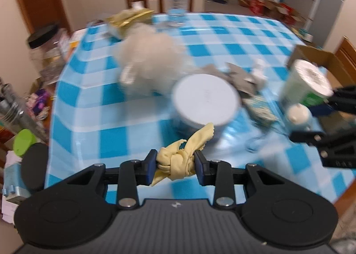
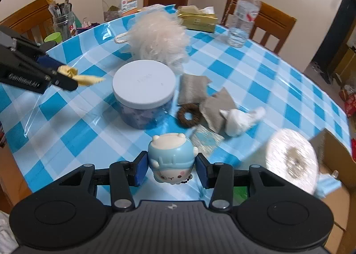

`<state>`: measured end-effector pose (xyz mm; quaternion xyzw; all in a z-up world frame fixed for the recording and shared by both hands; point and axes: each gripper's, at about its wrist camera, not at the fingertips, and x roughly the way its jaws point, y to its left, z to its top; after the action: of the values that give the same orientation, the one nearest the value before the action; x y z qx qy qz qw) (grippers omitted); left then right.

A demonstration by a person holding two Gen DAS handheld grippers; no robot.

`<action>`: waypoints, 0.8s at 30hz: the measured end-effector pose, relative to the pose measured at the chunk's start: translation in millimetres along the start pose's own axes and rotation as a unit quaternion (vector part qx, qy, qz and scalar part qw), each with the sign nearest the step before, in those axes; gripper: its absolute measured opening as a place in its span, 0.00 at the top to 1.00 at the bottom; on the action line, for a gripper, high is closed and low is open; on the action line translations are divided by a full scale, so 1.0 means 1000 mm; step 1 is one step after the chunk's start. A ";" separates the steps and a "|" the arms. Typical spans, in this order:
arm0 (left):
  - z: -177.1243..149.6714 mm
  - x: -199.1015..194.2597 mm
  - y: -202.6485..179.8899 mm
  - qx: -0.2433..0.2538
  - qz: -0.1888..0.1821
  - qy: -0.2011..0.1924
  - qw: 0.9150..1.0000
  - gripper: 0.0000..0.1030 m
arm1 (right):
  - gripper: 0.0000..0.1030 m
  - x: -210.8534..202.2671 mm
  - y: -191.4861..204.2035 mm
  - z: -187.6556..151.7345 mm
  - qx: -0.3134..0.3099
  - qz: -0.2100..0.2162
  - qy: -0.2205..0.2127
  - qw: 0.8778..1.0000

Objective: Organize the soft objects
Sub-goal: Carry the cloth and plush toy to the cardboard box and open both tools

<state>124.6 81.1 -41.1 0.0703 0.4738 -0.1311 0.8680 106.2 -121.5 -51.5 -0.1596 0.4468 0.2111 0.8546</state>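
Left wrist view first: the left tongs (image 1: 175,166) are clamped narrow on a knotted yellow cloth (image 1: 178,161) at lower centre, its loose tail flopping toward the upper right over the white-lidded jar (image 1: 205,100). The whole upper half of this frame is smeared. The fluffy cream puff (image 1: 151,58) at upper left of centre reads only as a pale cloud, and the grey pieces right of the jar have no clear edges. At the right edge the right tongs (image 1: 311,121) poke in, cut off by the frame.

Over to the right wrist view: the left tongs (image 2: 63,76) come in from the left edge, yellow cloth (image 2: 75,76) dangling clear above the checked desk (image 2: 278,80). Centre bottom, the right tongs (image 2: 171,168) pinch a blue and cream figure toy (image 2: 170,158) by its sides, held off the desk.

Both loads look lifted, so I'd call this the carry. To do it well, keep both grips firm, travel high enough to clear the jar lid, and keep the two tongs apart.

Moving right, the grey fabric squares (image 2: 193,87), brown ring (image 2: 189,113) and white crumpled cloth (image 2: 240,120) are still waiting. At lower right a paper roll (image 2: 291,158) is blurred, and the cardboard box (image 2: 333,158) behind it is half cut off, so I can't tell what it holds, nor whether it's the drop point.
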 end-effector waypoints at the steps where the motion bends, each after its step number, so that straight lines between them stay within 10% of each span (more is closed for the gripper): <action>1: 0.000 -0.003 -0.007 0.007 -0.008 0.002 1.000 0.67 | 0.50 -0.006 -0.003 -0.003 0.002 -0.004 -0.001 1.000; 24: 0.034 -0.018 -0.173 0.111 -0.083 -0.030 0.990 0.67 | 0.50 -0.102 -0.178 -0.106 0.106 -0.158 -0.005 0.982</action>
<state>92.3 -89.5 -7.3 0.1227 0.4341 -0.2568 0.8547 70.2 -345.9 -9.6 -0.1354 0.4312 0.0258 0.8916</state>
